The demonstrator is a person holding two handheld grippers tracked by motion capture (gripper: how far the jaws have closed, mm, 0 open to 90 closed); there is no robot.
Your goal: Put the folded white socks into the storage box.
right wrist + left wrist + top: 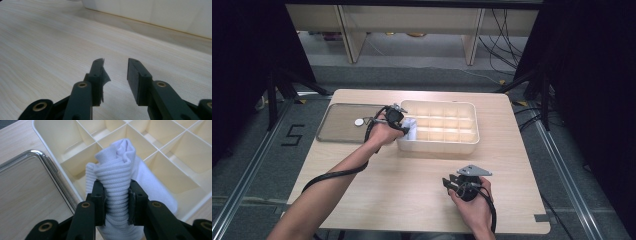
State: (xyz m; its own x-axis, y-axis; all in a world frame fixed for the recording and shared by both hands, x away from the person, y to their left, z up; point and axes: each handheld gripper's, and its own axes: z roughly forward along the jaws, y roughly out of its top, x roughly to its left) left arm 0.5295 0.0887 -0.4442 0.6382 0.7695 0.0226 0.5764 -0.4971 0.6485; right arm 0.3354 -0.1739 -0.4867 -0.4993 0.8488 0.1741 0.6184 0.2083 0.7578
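Black jaws of the right gripper stand apart with nothing between them, low in the high view and right of centre, over bare pale wood of the table. In the right gripper view the same gripper shows a clear gap between its two pads, with wood grain running beyond them and the cream side of the organiser box across the upper right of the frame. The person's right hand wraps the tool from the bottom edge of the high view.

Farther up, left of centre in the high view, the left hand holds the left gripper at the near left corner of the organiser box. In the left gripper view that gripper is clamped on a white ribbed sock: both pads press into its bunched knit, which rises between them at the middle of the frame. The sock's loose end hangs over the box's near-corner compartments, and I cannot tell whether it rests on the dividers.

Beyond the left hand, in the upper left of the high view, a clear tray lies just beside the box, with a small white disc on it.
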